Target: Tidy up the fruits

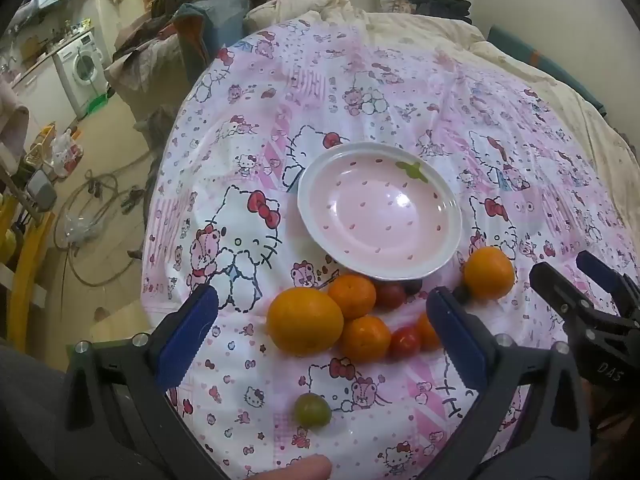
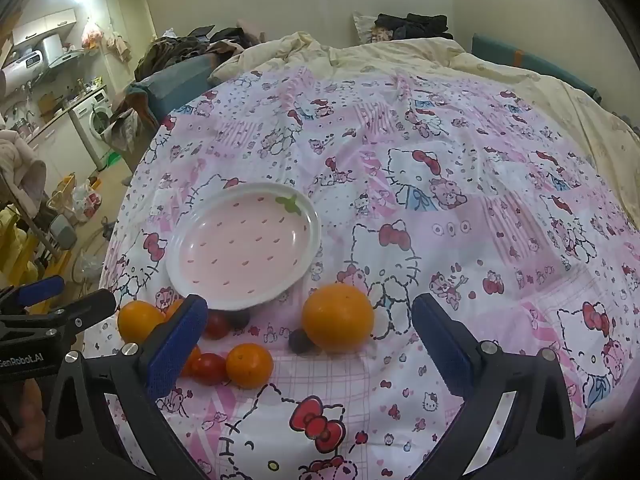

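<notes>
Hovering low in frame, left gripper [image 1: 322,334] jaws wide apart, nothing held, straddling the orange and red fruit cluster [image 1: 344,320]. Pink strawberry-print ceramic plate [image 1: 400,268] sits centre frame, empty. Right gripper [image 2: 306,344] likewise spread, gripping nothing; large round orange [image 2: 338,317] lies between its fingers.

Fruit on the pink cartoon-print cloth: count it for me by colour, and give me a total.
Orange fruits: 5 (one partly hidden behind a gripper finger)
Red cherry tomatoes: 2
Dark purple fruits: 2
Green fruit: 1
Total: 10, all on the cloth and none on the plate.
</notes>
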